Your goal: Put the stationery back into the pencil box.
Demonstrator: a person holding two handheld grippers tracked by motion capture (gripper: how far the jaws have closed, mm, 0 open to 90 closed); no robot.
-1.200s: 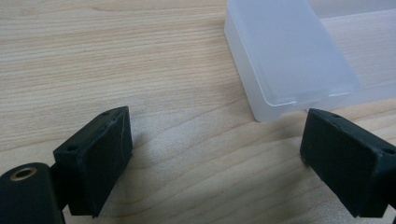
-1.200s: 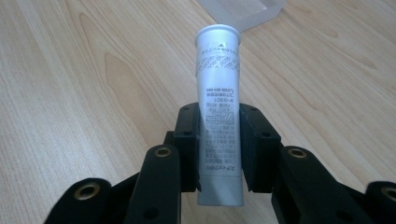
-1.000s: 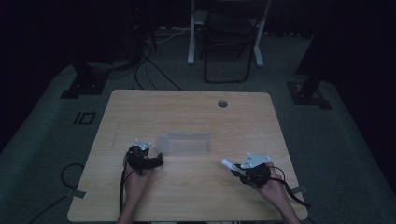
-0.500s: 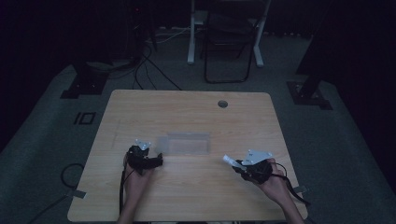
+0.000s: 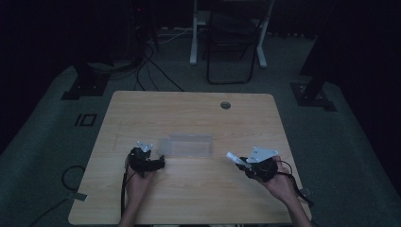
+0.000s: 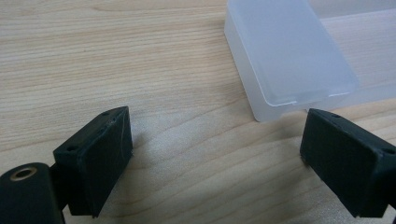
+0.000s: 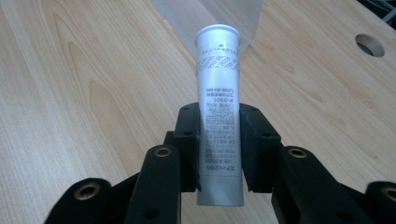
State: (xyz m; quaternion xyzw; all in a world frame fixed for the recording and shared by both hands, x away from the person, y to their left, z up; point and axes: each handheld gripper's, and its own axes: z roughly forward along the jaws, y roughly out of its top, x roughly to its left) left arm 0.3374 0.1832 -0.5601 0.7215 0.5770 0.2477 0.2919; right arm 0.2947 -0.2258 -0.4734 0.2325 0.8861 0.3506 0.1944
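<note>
Gripping a white tube (image 7: pixel 218 116) above the tabletop (image 5: pixel 189 113), the right tongs (image 7: pixel 219 149) point it toward the translucent plastic box (image 5: pixel 188 144). The left tongs (image 6: pixel 215 154) stand released beside the box's corner. Loose pressure could let the smooth tube slip.

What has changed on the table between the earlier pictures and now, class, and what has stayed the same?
Very little changed. The right gripper shifted slightly, staying shut on the white printed plastic tube, whose free end points toward the translucent rectangular plastic box. The left gripper kept its place beside the box's near corner with its jaws open. The box stayed put on the light wooden table.
</note>
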